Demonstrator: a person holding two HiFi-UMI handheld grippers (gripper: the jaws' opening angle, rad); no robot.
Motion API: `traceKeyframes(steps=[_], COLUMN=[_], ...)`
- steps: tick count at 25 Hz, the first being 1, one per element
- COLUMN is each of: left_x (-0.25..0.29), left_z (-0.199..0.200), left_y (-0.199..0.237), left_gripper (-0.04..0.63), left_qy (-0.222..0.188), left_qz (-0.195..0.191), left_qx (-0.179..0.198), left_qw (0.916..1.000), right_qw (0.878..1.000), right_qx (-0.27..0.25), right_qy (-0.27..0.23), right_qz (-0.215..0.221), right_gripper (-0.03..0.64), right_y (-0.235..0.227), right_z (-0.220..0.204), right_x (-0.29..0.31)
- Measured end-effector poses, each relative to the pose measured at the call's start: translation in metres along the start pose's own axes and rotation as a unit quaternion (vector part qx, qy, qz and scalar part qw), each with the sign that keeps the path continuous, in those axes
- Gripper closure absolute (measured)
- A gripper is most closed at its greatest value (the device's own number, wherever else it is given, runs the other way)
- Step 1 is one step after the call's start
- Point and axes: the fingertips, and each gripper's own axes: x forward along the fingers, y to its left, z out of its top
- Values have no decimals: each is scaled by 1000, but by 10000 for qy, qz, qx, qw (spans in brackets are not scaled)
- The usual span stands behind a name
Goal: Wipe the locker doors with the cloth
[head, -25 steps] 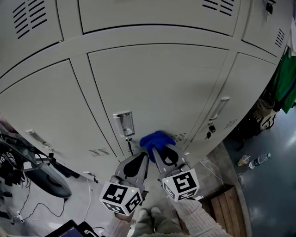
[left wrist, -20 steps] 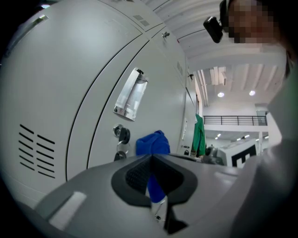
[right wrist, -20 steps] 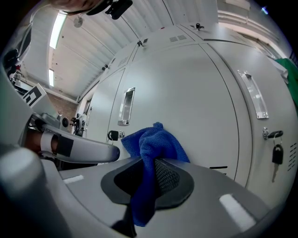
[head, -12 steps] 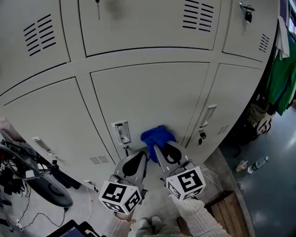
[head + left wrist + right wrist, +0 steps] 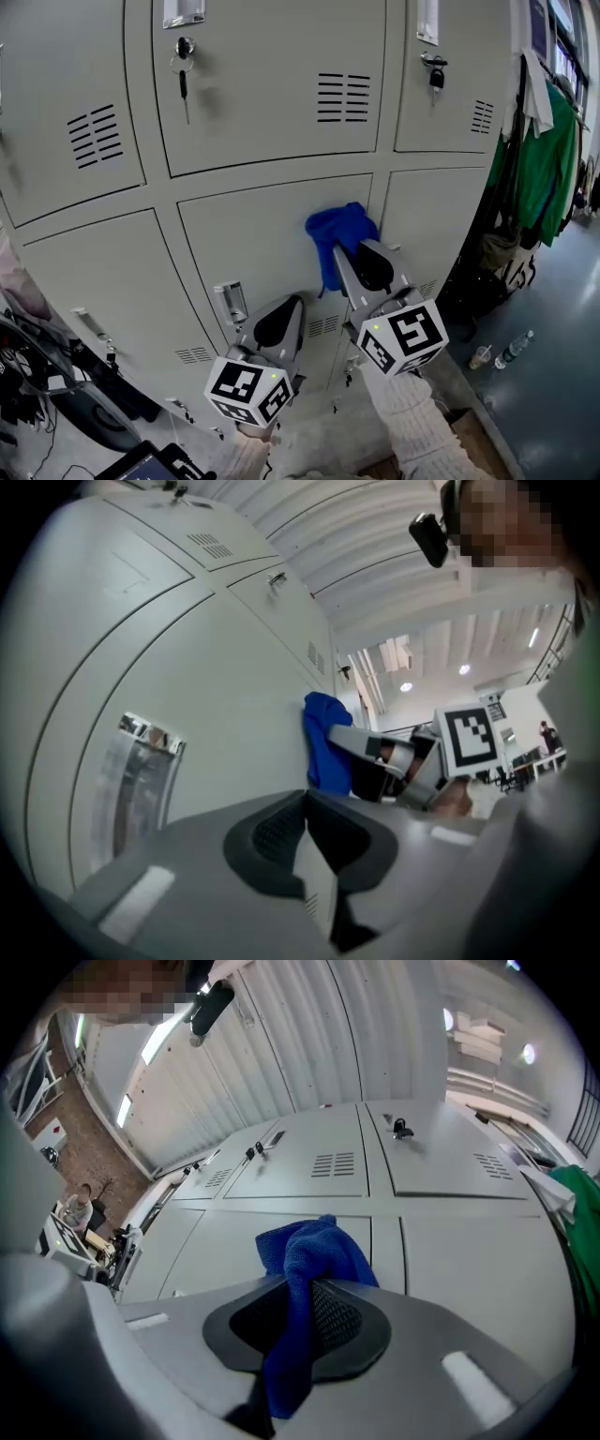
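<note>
While clamped in the right gripper (image 5: 361, 255), looks pressed as a bunched blue cloth (image 5: 339, 234) against the lower middle locker door (image 5: 253, 244), up and to the right of the handle (image 5: 230, 302), close to that door's right edge. Shows in the right gripper view as cloth (image 5: 305, 1260) pinched firmly between the pads, with a wad ahead of the tips and a tail trailing back toward the hand. Runs its long axis up and down the door, roughly in line with the gripper.

Finds the left gripper (image 5: 281, 323) just right of the handle and a little below it, jaws pressed together on nothing and clear of the cloth. Cannot tell whether its tips touch the door.

Puts most of the bare door face left of and below the cloth, back toward the handle. Calls, by that layout, for strokes leftward and downward with the right gripper, already on the job and the nearer of the two. Risks snagging the cloth on the handle at the end of a stroke.

Shows every locker shut, with nothing of the insides visible. Shows a key (image 5: 180, 52) in the lock almost straight above the handle, and a padlock (image 5: 434, 75) well up and to the right of it.
</note>
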Motion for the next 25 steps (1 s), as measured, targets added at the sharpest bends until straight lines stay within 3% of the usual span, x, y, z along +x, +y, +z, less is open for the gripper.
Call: traceKeyframes(steps=[6,12,17,25], left_x=[18,24,24,12], left_z=[21,17,7,-23], left_y=[-7,-12,-14,-10], left_gripper=[595,595,595,595], left_qy=[-270,-209,-91,292], left_qz=[-152,-238,-220,-105], left_qx=[156,215,150,-34], left_qw=[9994,9993,9996,9995], right_qw=[9990,9986,9991,9998], right_qx=[-277,-326,-275,-79], right_qy=[-357,-409,-334,152], right_qz=[-47,4,32,42], right_gripper=[560,560,558,560], right_y=[-23,-24,-19,-3], right_z=[44,48,35,-21], right_x=[16,20,16,-4])
